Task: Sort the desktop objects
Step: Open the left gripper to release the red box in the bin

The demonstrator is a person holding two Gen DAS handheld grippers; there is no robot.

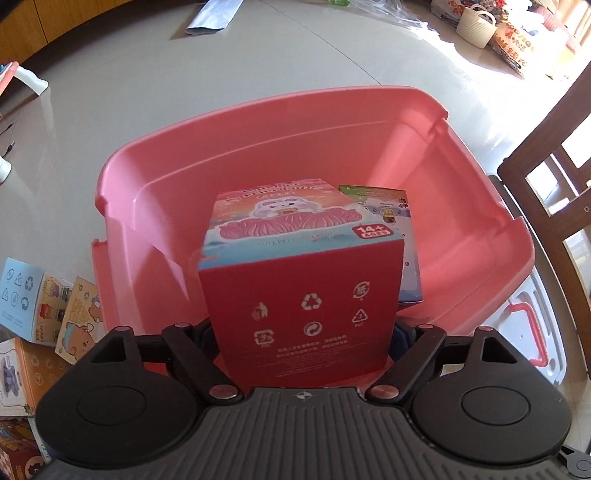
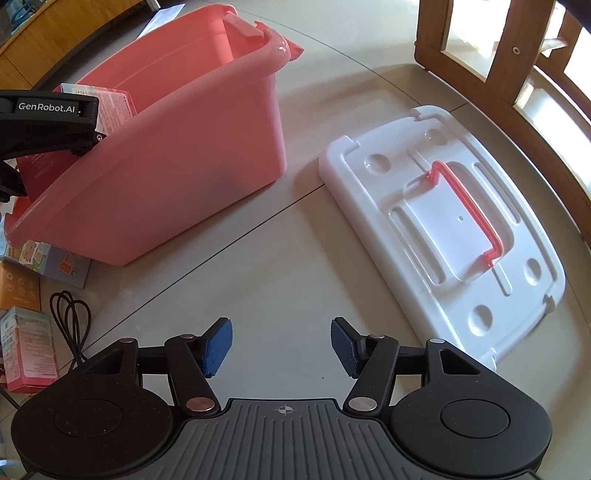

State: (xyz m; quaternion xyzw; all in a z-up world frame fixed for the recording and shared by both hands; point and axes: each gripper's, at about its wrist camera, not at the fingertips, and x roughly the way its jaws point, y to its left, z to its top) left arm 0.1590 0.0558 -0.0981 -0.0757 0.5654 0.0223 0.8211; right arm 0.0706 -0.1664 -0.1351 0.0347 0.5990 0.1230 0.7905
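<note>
My left gripper is shut on a red toy box with a cartoon rabbit on top and recycling marks on its near face. It holds the box over the open pink bin. A second, pale blue box lies inside the bin, behind and right of the held one. In the right wrist view the left gripper and its box show at the bin's left end. My right gripper is open and empty over bare table, near the bin's white lid.
Several toy boxes lie on the table left of the bin; they also show in the right wrist view beside a black cable. A wooden chair stands at the table's right edge. A white basket sits far back.
</note>
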